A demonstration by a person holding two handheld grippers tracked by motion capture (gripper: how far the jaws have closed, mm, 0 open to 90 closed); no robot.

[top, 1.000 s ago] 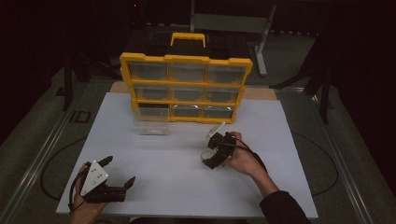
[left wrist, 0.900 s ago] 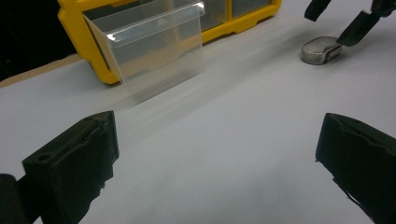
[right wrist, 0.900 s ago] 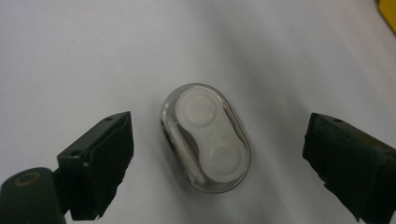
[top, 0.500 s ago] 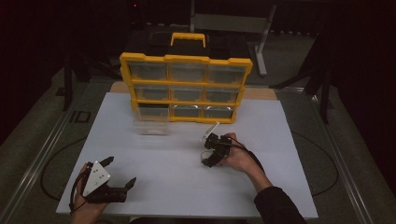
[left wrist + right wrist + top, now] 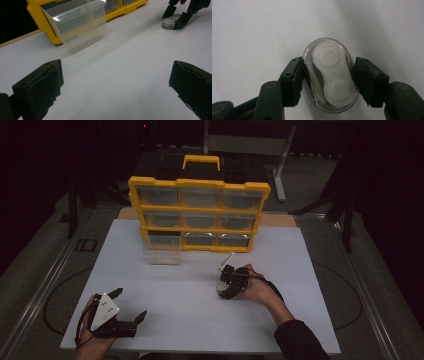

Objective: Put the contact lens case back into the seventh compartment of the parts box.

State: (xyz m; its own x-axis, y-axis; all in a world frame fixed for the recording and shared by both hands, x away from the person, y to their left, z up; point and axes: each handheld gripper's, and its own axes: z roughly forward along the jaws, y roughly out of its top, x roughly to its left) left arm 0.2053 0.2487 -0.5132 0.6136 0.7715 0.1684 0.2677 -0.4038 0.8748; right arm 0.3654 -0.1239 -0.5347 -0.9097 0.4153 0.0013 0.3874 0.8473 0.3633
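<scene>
Two jaws of the right claw (image 5: 328,77) have just been closing across the oval case's (image 5: 330,75) short width, seemingly pinching it; left claw (image 5: 115,87) spread, idle.

A dim lab or workshop: a white work surface (image 5: 200,320) carries a yellow parts organizer (image 5: 199,215), metal stands (image 5: 280,155) behind it at the upper frame.

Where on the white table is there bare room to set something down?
Free: the white table between the left gripper and the right gripper, and its right part. Crowded: the back, where the yellow drawer organiser stands with its clear plastic drawer pulled out; the right gripper clamps an oval clear case.
</scene>
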